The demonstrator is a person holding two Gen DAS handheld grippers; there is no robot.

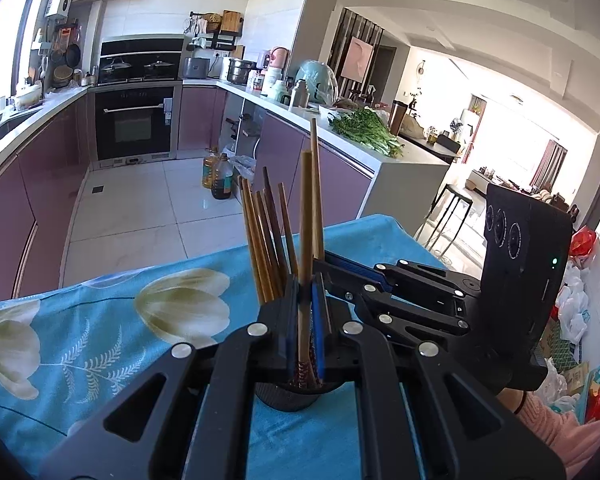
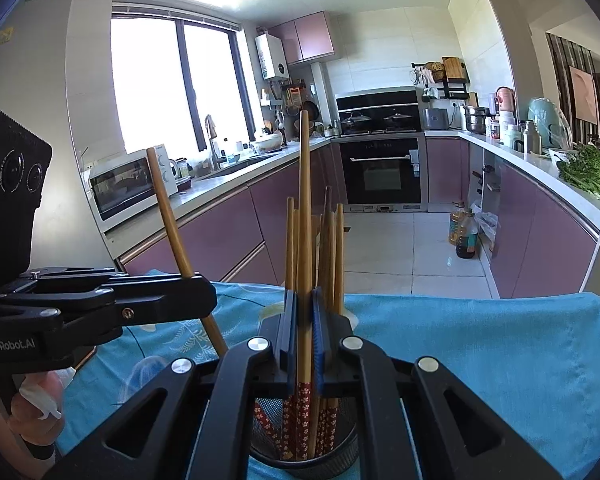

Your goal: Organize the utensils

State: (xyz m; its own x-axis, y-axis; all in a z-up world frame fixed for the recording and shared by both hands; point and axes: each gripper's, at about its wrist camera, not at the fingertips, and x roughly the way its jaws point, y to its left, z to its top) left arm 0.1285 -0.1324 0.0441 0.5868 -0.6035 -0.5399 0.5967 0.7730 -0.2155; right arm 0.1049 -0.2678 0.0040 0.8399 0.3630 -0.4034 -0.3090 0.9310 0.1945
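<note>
The holder [image 2: 304, 450], a black mesh cup, stands on the blue flowered cloth [image 2: 480, 352] right under my two grippers, and a bunch of chopsticks [image 2: 330, 256] stands in it, patterned red ends down, plain wooden ends up. My right gripper [image 2: 305, 344] is pinched on one chopstick [image 2: 305, 200], its blue pads tight against the shaft; that stick stands nearly upright, taller than the bunch, with its red end down inside the cup. My left gripper [image 1: 306, 320] is likewise closed on a second chopstick [image 1: 306, 216], which stands almost upright in its own view and leans left in the right wrist view, where it [image 2: 168, 216] crosses the left gripper [image 2: 196, 284] and its lower end passes behind my right gripper near the cup. From the left wrist, the holder [image 1: 288, 396] sits just below the closed pads and the bunch [image 1: 266, 240] fans to the left of my stick, while the right gripper [image 1: 320, 270] reaches in from the right with its stick [image 1: 317, 184] rising just beside mine. Beyond the table lie a tiled floor [image 1: 140, 208], purple cabinets [image 2: 228, 220], an oven [image 2: 384, 172] and greens [image 1: 364, 128] on the counter.
</note>
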